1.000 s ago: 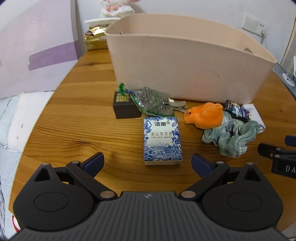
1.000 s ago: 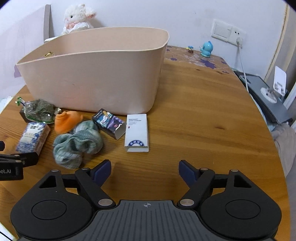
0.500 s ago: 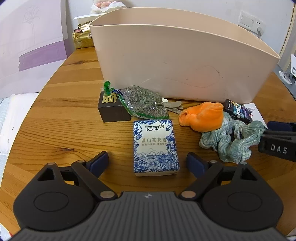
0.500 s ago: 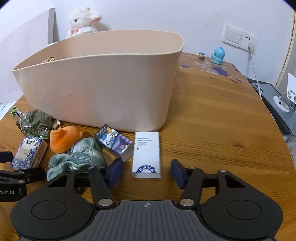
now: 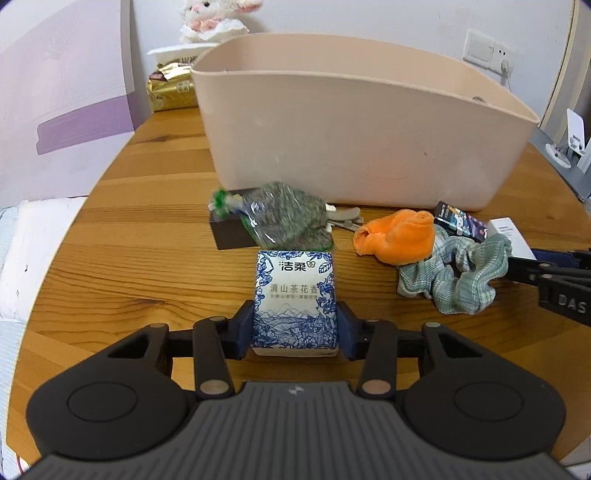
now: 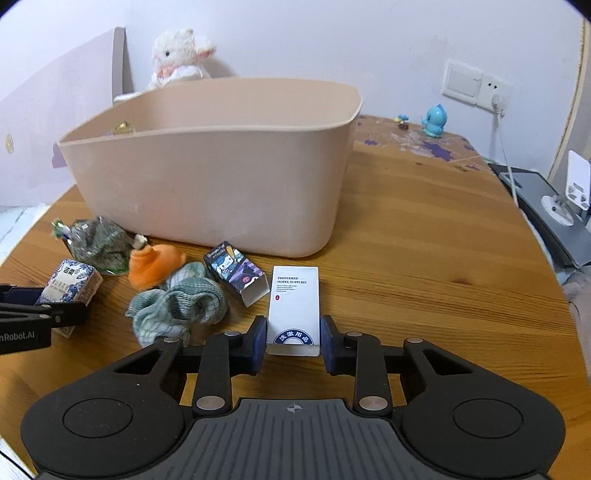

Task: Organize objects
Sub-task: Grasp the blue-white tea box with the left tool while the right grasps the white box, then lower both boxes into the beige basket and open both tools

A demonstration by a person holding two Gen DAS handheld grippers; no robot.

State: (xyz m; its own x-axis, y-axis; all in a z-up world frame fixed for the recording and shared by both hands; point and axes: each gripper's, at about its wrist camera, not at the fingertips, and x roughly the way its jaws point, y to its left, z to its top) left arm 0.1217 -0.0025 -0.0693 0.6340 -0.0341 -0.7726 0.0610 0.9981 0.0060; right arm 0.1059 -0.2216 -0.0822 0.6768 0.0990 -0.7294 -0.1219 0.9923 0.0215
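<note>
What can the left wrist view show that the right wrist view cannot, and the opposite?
Only the left wrist view shows the dark box under the herb bag and the gold packet behind the tub.

Only the right wrist view shows the blue figurine and the white box's full label, with the right gripper around it.

Both show the tub, tissue pack in the left gripper, orange cloth, green cloth and plush toy.

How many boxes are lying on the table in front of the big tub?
3 clear ones: the white box between the right gripper pads, the dark cartoon box left of it, and the brown box under the herb bag. The tub may hide more.
</note>
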